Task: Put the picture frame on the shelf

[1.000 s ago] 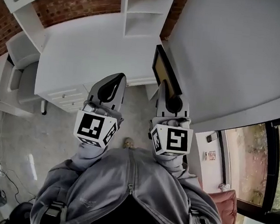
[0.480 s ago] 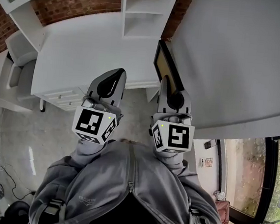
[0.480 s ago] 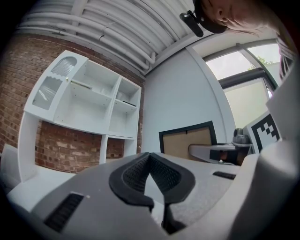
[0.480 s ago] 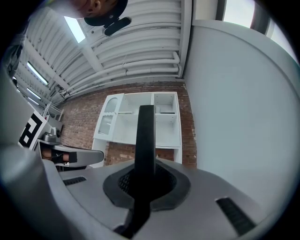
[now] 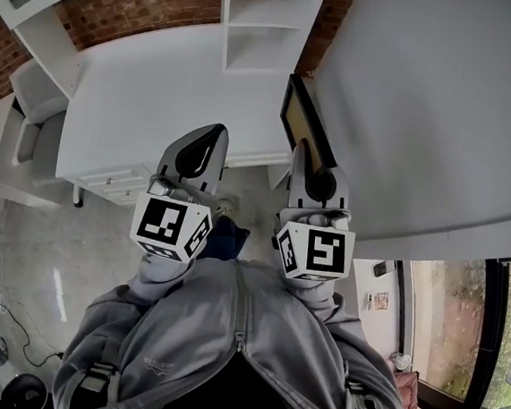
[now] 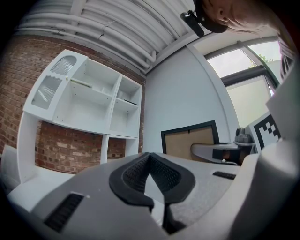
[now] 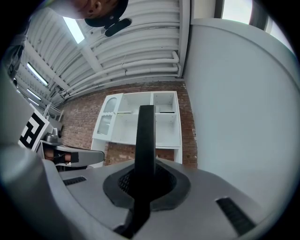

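The picture frame (image 5: 301, 121) has a black border and a tan back. My right gripper (image 5: 299, 148) is shut on its lower edge and holds it upright, edge-on in the right gripper view as a black bar, the picture frame (image 7: 146, 140). In the left gripper view the picture frame (image 6: 191, 140) shows its tan back beside the right gripper. My left gripper (image 5: 215, 134) is shut with nothing between its jaws, level with the right one. The white shelf unit (image 5: 259, 24) stands ahead against the brick wall, its compartments bare; the shelf unit (image 7: 140, 119) fills the middle of the right gripper view.
A white desk (image 5: 158, 100) with drawers lies below the shelf unit. A grey wall (image 5: 436, 100) runs along the right. A white chair (image 5: 33, 137) sits at the left, a window (image 5: 470, 310) at the lower right. Cables lie on the floor (image 5: 17, 257).
Both grippers and the frame have shifted slightly forward toward the shelf unit over the first half second, then stayed almost still. A foot now shows on the floor between the grippers.
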`<control>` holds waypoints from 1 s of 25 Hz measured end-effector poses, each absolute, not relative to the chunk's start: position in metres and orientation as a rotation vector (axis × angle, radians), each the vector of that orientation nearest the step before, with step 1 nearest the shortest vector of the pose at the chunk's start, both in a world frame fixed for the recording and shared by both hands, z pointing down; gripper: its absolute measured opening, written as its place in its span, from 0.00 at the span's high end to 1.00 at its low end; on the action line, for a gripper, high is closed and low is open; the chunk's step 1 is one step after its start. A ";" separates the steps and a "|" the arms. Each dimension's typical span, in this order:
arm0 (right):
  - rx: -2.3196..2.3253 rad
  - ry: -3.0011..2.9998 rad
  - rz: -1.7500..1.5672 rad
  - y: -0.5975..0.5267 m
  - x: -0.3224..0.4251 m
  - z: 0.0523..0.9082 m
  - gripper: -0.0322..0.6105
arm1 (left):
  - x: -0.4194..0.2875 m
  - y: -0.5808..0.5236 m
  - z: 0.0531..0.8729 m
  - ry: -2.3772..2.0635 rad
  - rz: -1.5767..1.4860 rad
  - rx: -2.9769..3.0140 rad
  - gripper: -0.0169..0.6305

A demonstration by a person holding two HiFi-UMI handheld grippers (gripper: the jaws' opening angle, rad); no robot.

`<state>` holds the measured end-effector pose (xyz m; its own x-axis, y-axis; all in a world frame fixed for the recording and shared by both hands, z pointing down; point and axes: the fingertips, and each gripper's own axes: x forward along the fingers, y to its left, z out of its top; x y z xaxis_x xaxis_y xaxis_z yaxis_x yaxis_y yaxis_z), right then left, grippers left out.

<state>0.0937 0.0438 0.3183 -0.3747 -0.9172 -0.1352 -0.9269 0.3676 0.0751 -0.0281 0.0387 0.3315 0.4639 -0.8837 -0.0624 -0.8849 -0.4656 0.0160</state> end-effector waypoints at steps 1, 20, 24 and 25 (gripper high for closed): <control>-1.716 2.541 0.220 0.040 0.093 0.318 0.89 | -0.029 0.034 0.332 1.612 0.097 -2.673 0.96; -1.694 2.584 0.265 -0.132 0.077 0.313 0.90 | -0.031 -0.137 0.332 1.614 0.075 -2.694 0.96; -1.695 2.588 0.261 -0.170 0.076 0.312 0.90 | -0.029 -0.174 0.330 1.597 0.072 -2.703 0.96; -1.695 2.589 0.265 -0.179 0.074 0.311 0.90 | -0.030 -0.182 0.329 1.594 0.072 -2.705 0.96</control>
